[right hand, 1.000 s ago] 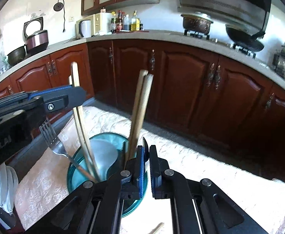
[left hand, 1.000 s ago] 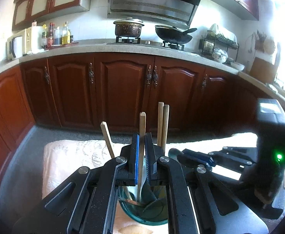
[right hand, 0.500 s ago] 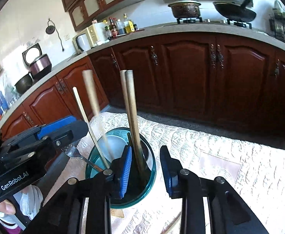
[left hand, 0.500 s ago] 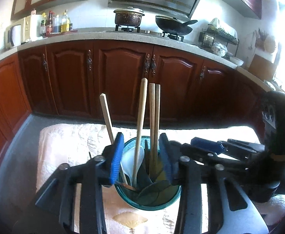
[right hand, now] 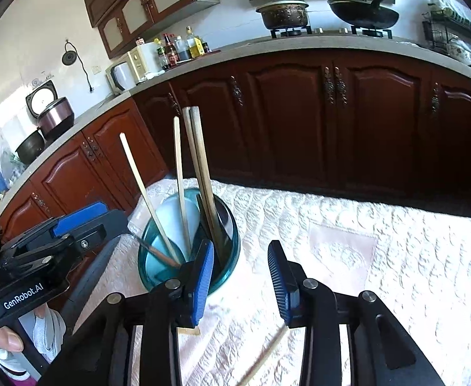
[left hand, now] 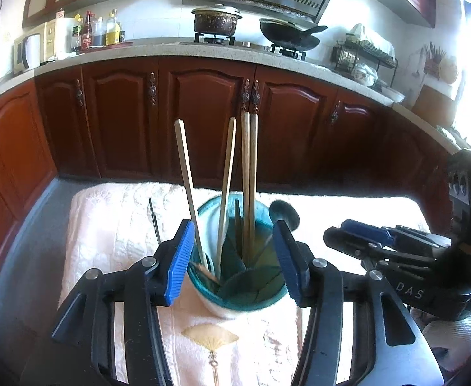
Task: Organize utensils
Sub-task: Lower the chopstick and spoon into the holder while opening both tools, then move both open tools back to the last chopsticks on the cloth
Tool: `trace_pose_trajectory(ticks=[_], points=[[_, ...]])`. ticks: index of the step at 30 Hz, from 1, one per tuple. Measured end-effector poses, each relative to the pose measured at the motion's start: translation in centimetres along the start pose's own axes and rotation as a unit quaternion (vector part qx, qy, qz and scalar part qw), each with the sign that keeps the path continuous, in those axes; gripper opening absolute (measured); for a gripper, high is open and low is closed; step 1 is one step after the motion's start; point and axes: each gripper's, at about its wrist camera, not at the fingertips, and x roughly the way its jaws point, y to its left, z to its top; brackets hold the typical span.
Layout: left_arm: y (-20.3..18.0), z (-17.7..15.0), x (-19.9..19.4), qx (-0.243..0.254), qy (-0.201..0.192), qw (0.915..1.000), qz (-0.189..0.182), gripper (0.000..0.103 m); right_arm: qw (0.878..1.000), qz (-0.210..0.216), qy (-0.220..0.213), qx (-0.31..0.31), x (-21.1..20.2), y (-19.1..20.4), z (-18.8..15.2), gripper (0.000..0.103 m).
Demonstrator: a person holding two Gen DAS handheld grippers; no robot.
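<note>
Four chopsticks stand in the cup, apparently unheld.

The right gripper is opening its jaws, and nothing is between them. A blue-green cup full of chopsticks stands just left of the jaws. One loose chopstick lies on the tabletop below the jaws.

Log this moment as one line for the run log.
left gripper: opening, empty, cup between jaws | right gripper: opening, empty, beside cup | chopsticks upright in cup | one stick on cloth
</note>
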Motion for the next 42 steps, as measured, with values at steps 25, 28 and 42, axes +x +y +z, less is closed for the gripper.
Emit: trace_pose_trajectory(ticks=[25,28,42], points=[[-5.6,-5.1,-1.8,0.053,0.033,0.9979,-0.018,0.051,0.998,-0.056,0.013,0.03,-5.0,-1.9,-5.9,0.041],[-6.0,-5.4,-1.4,0.059,0.041,0.9972,-0.022,0.052,0.997,-0.062,0.021,0.035,-5.0,-2.4,-6.6,0.041],[-7.1,-8.8,4.2,0.076,0.132,0.9867,-0.056,0.052,0.986,-0.082,0.106,0.1,-1.6,-8.6,-12.8,0.041]])
